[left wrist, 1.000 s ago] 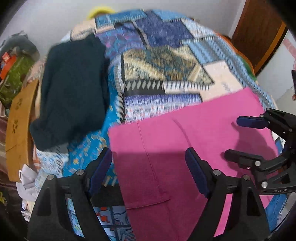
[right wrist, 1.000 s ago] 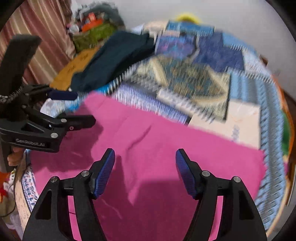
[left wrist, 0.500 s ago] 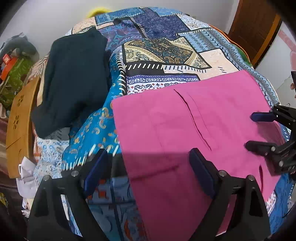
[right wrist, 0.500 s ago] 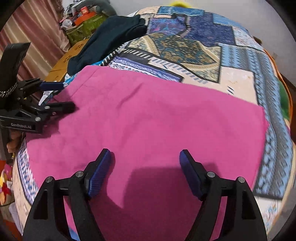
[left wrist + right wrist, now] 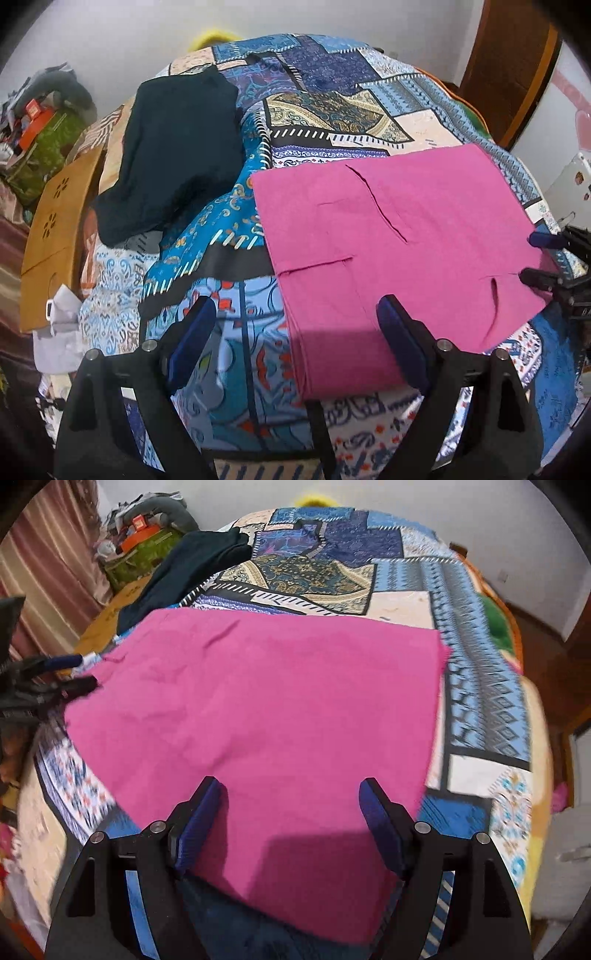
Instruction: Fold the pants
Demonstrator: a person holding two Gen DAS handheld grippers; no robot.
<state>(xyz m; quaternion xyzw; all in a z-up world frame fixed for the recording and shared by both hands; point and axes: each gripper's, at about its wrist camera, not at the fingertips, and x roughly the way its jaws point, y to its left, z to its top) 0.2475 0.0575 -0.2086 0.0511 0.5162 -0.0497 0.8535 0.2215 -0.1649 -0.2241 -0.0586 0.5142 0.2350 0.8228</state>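
Both grippers have backed off toward the near edge since the earlier frames, so way more of the pink pants [image 5: 399,236] is in view now, and the jaws on both stand wider than a second ago.

The pants are lying flat in a folded rectangle on the patchwork bedspread [image 5: 332,96], toward the near right part of the bed.

The left gripper [image 5: 295,347] is wide open with nothing pinched; its right finger hangs over the pants' near left corner, and its left finger is over bare bedspread.

The right gripper [image 5: 290,821] is also spread open and empty, hanging over the near edge of the pink fabric.

A dark teal garment [image 5: 173,155] sits in a heap on the far left of the bed, well apart from the pants.

A wooden board [image 5: 55,229] leans at the left edge.
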